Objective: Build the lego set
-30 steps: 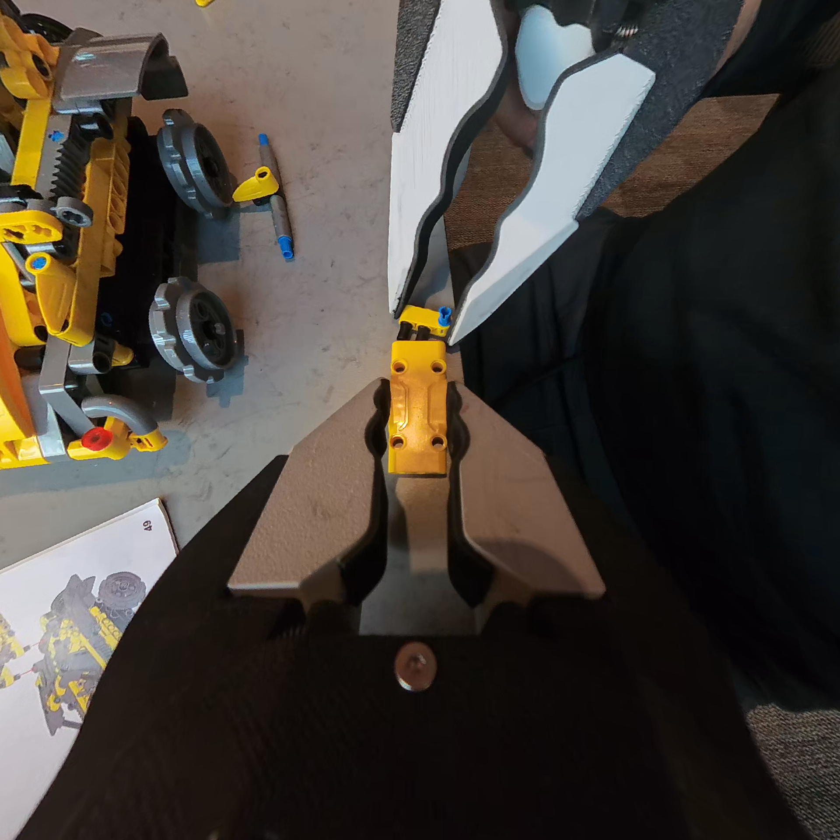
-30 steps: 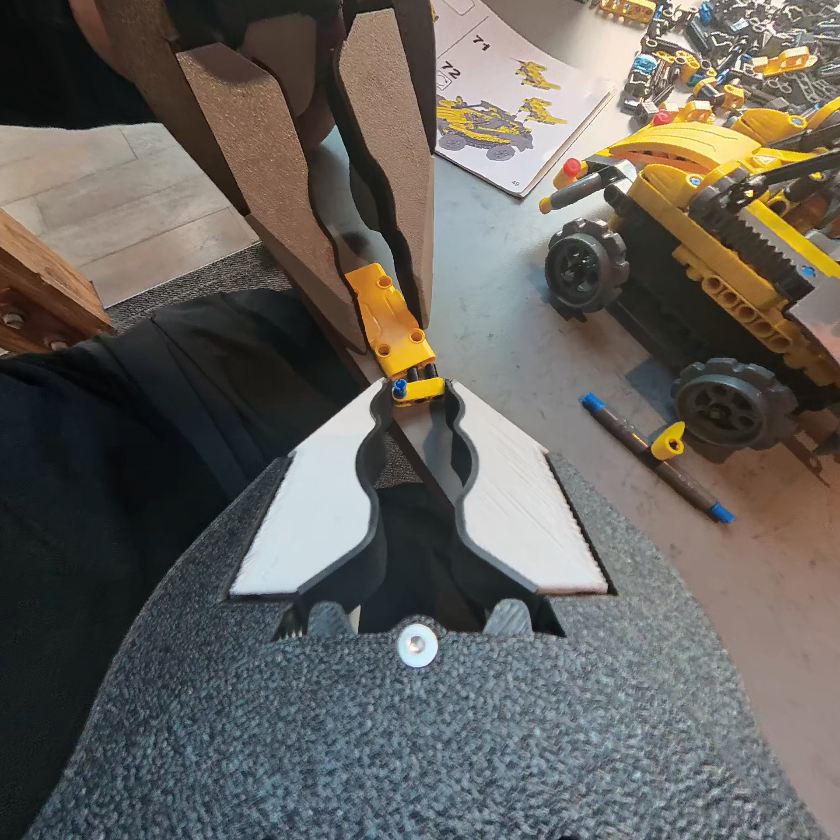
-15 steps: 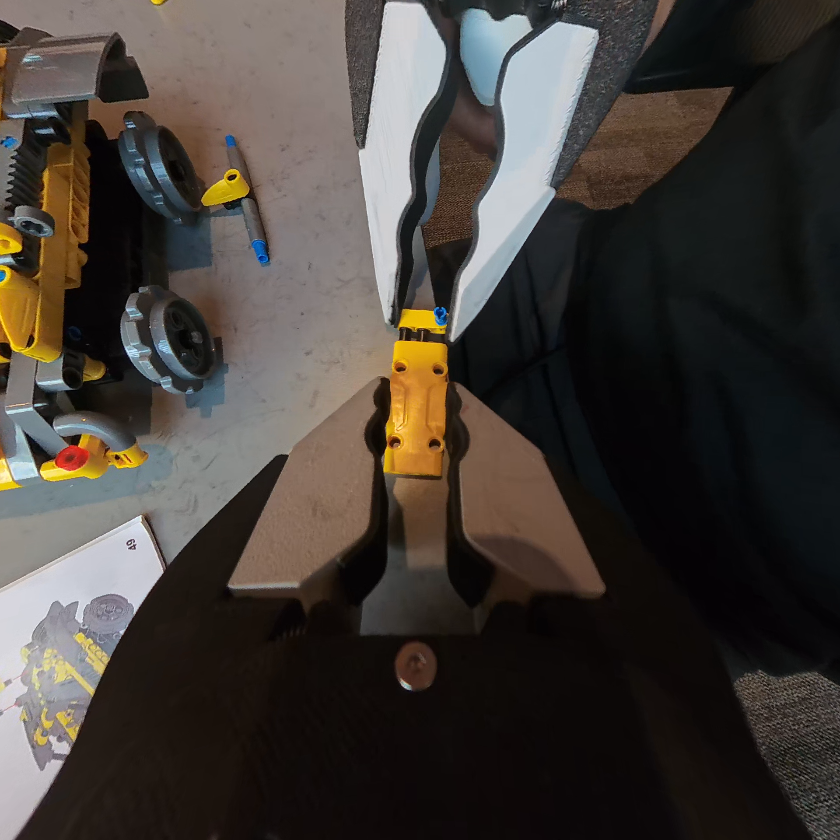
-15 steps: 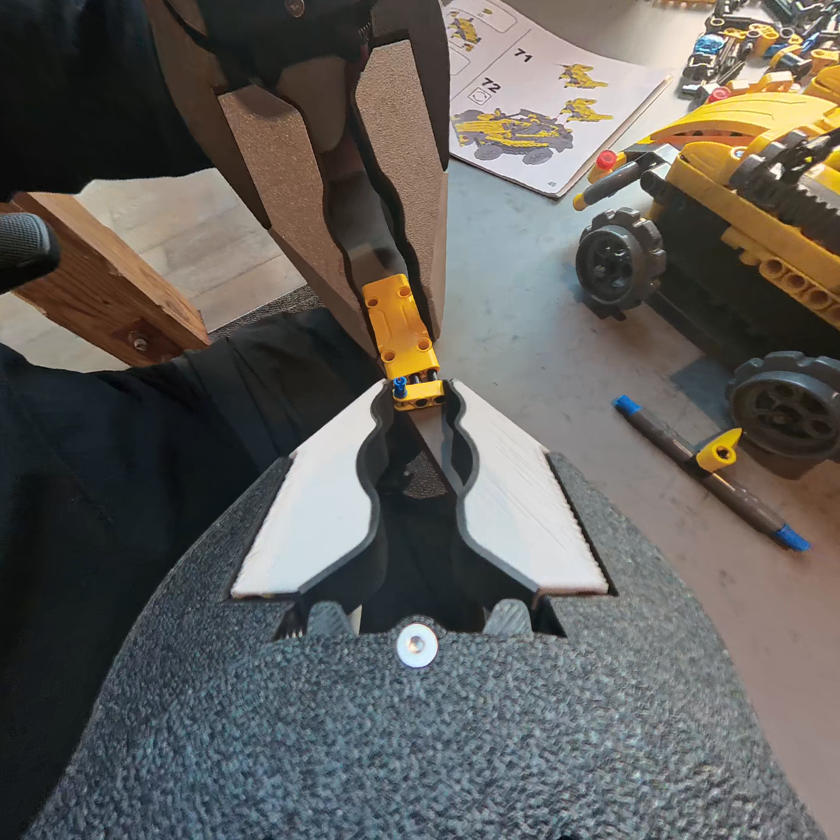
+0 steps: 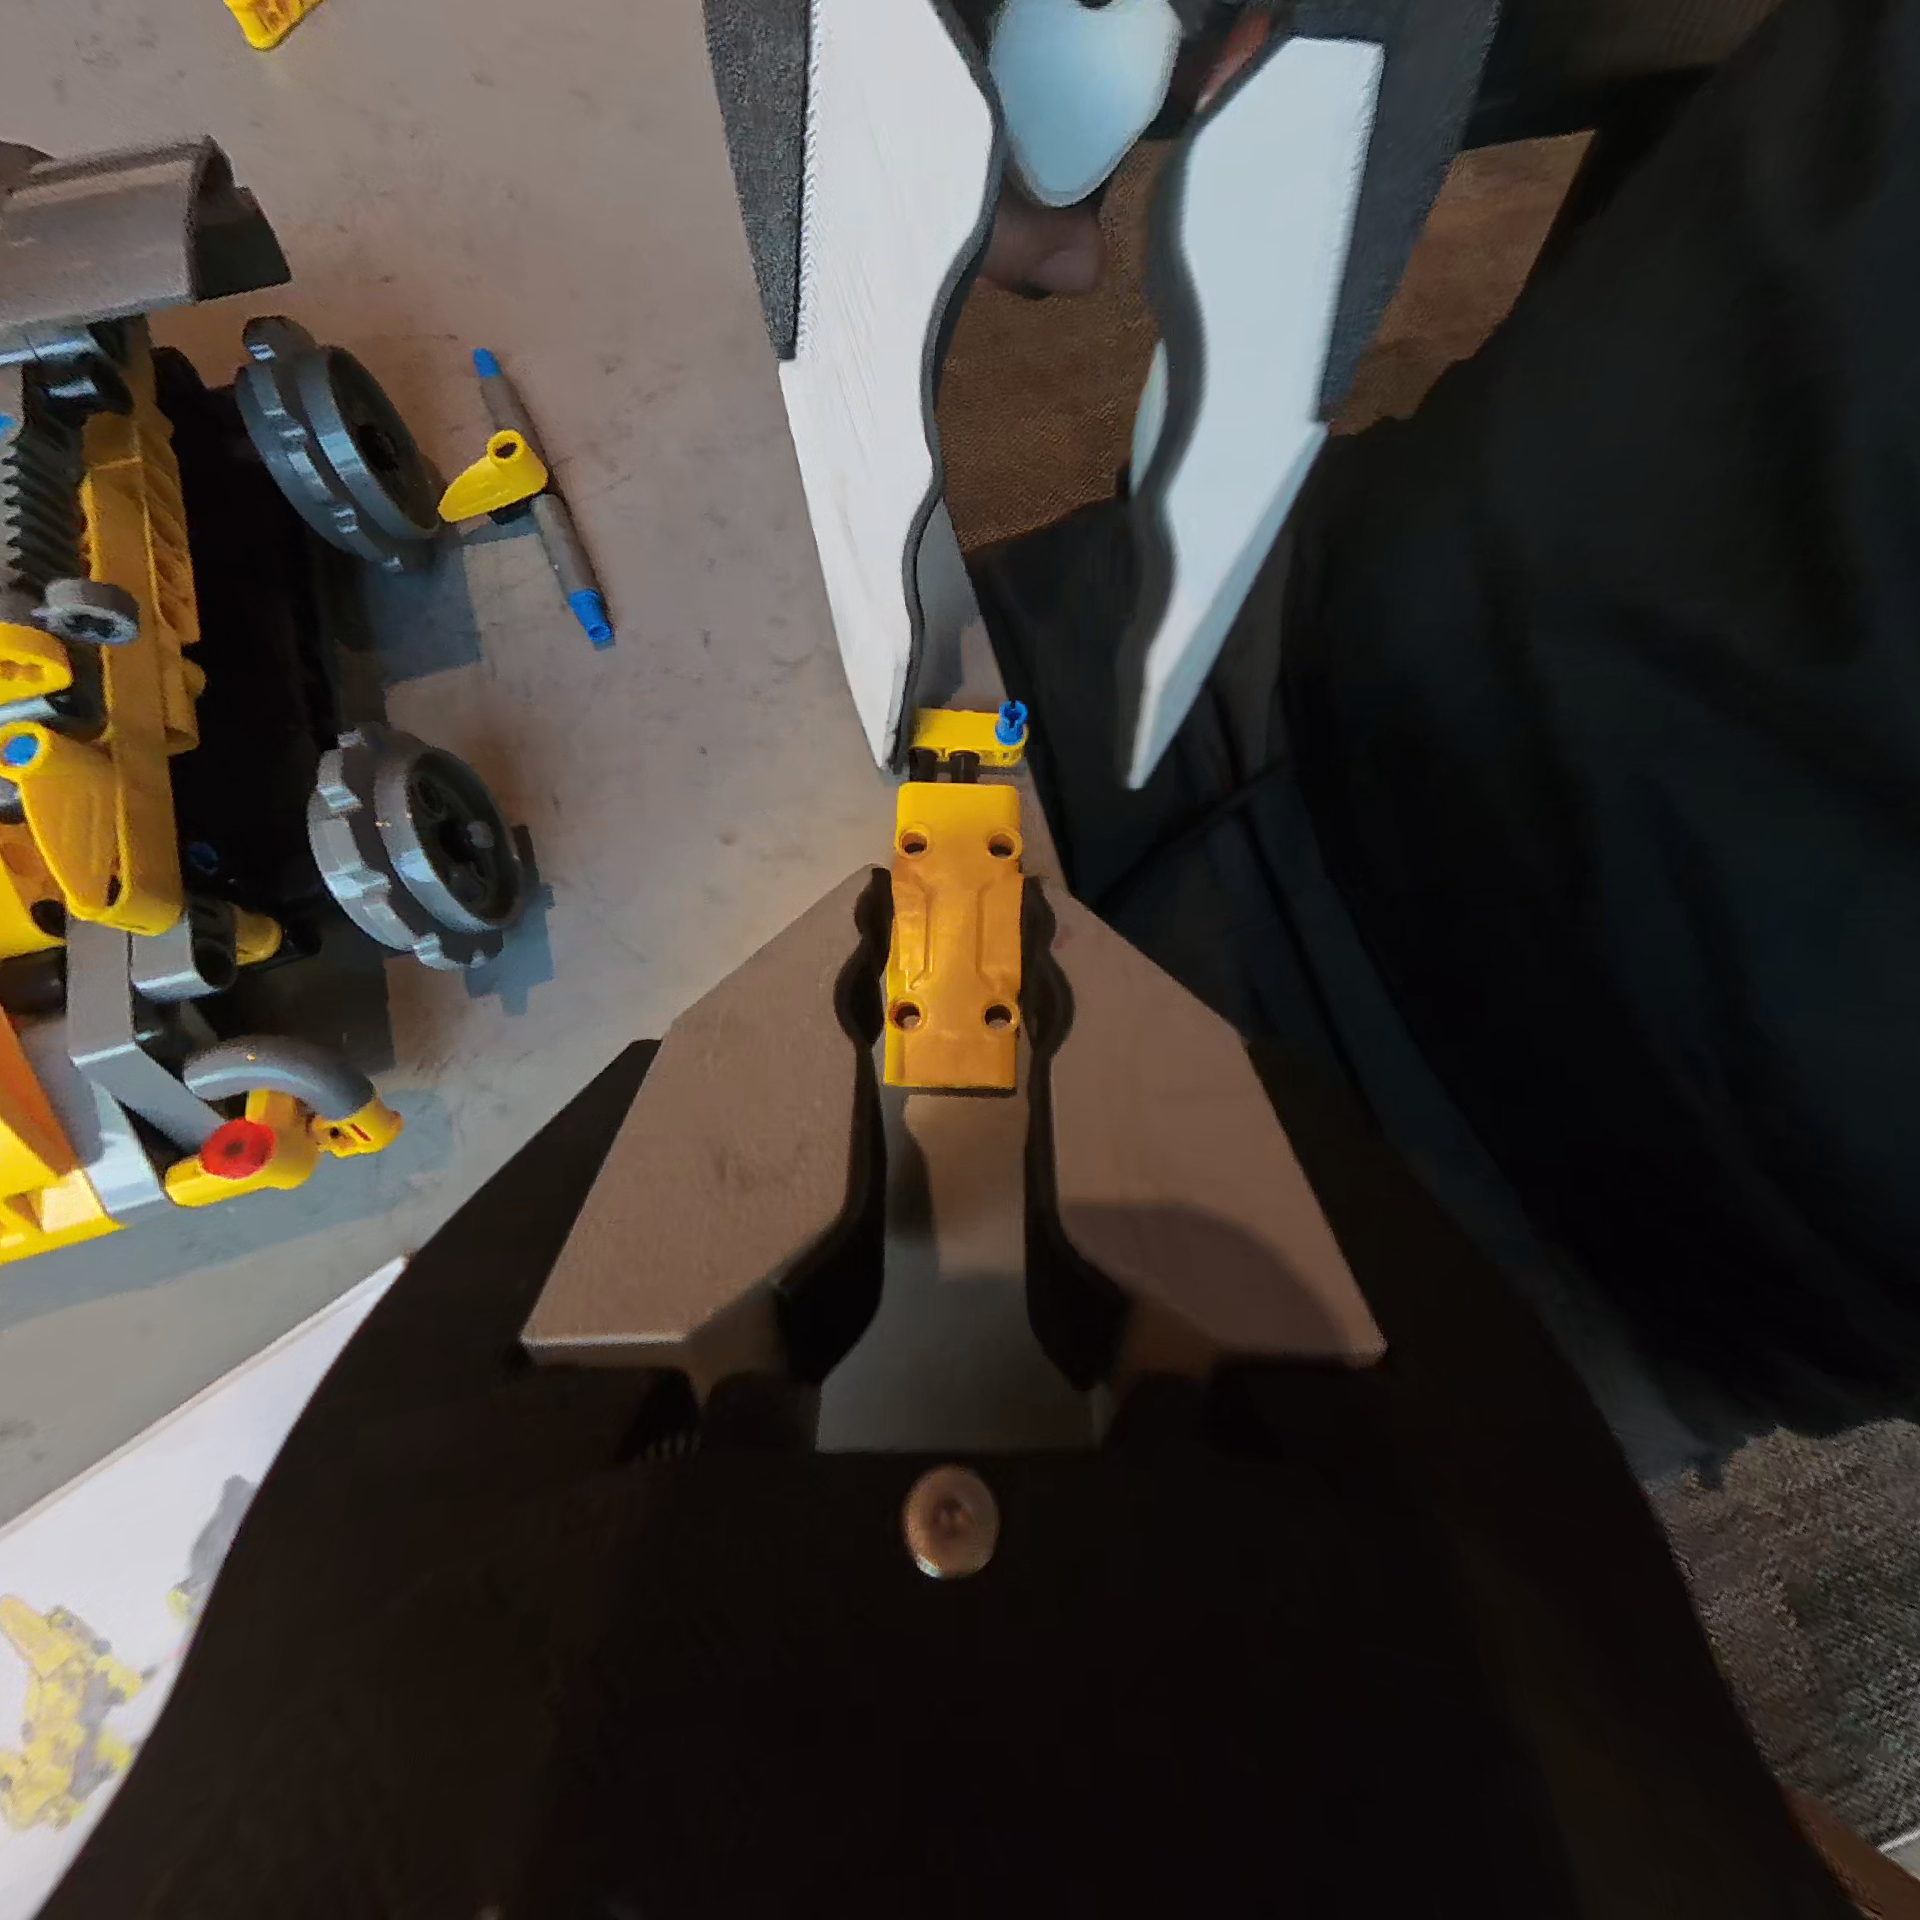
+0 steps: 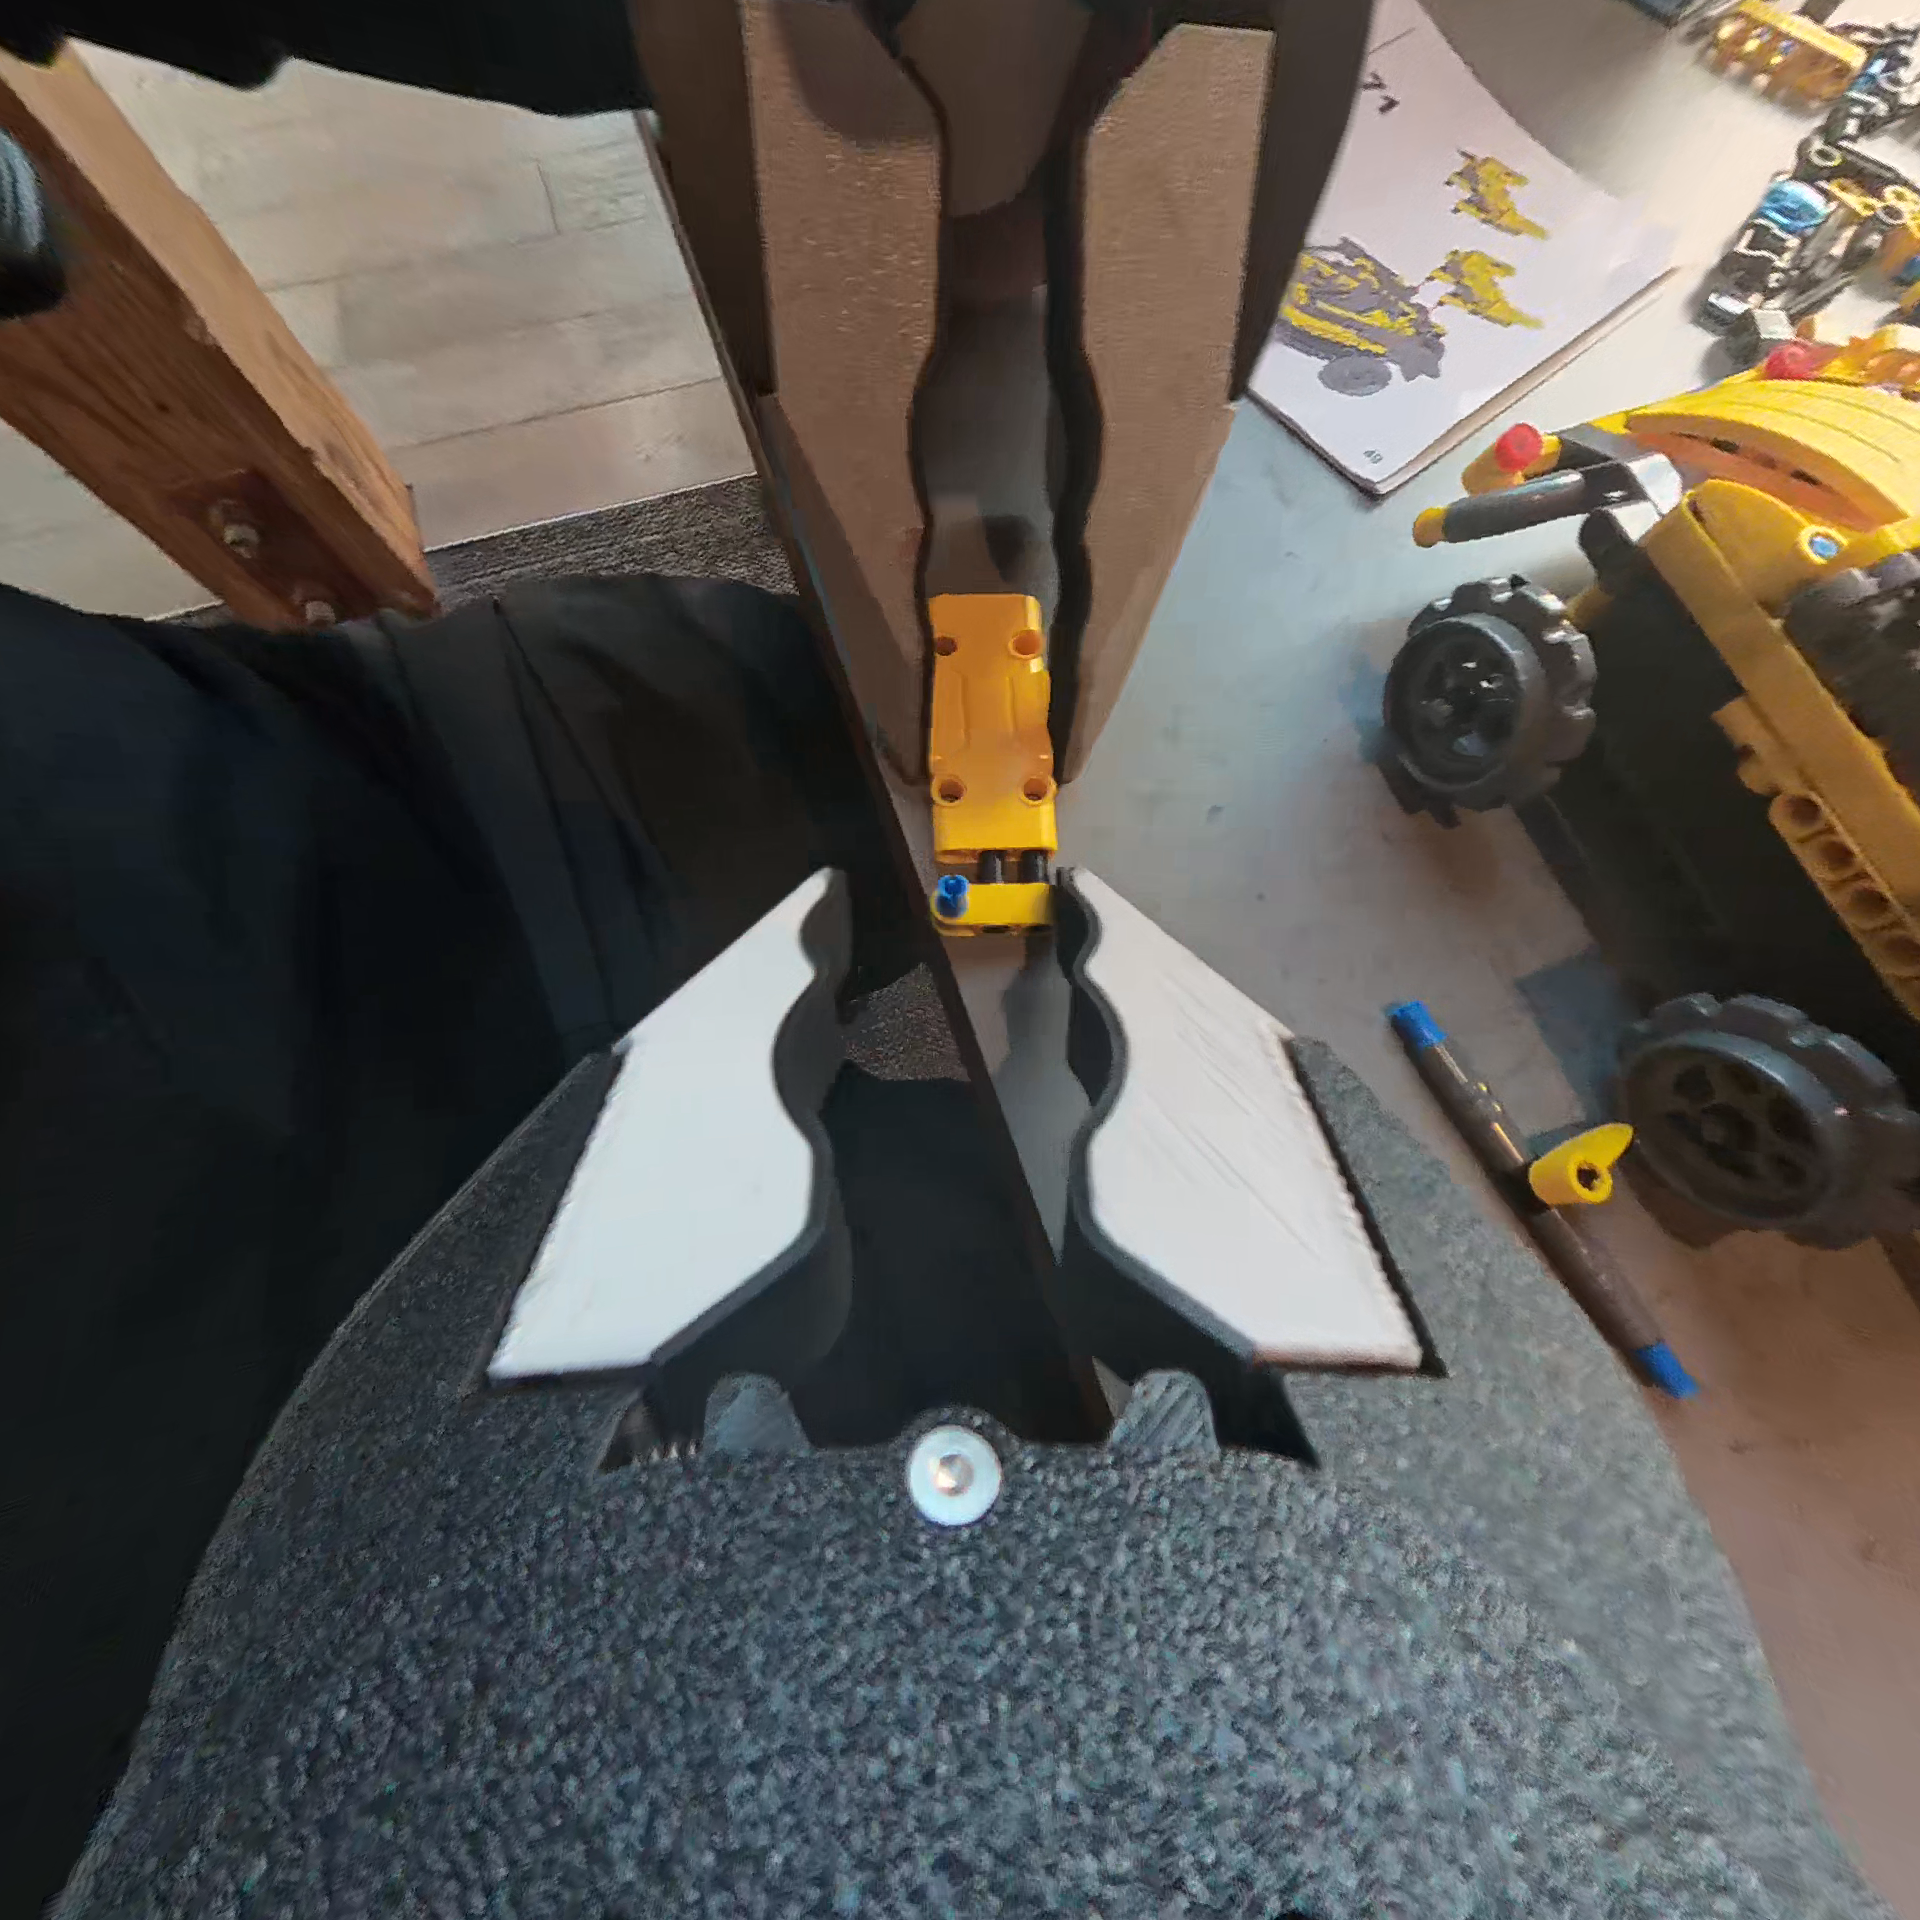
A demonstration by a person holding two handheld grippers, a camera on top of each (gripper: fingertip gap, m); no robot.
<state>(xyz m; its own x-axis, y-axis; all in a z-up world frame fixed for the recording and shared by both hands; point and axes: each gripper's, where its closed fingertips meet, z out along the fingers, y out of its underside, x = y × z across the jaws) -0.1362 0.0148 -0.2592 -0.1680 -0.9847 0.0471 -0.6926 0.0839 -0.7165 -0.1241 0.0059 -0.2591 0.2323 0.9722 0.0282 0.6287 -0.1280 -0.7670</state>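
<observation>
Left tool (image 5: 956, 935) clamped on yellow panel (image 5: 956, 945), frame centre, at table (image 5: 644, 260) edge. Right tool (image 6: 945, 904) spread wide, one finger touching small yellow beam (image 6: 997, 902) pinned to panel's end. Risk: loose pins, beam dropping off table edge.

Left hand-held gripper (image 5: 956, 925) clamped, right hand-held gripper (image 6: 951, 904) spread apart.

we see a pale grey tabletop (image 6: 1226, 727), a wooden beam (image 6: 177, 343) with bolts, light plank flooring (image 6: 457, 270) and grey carpet (image 5: 1808, 1558).
</observation>
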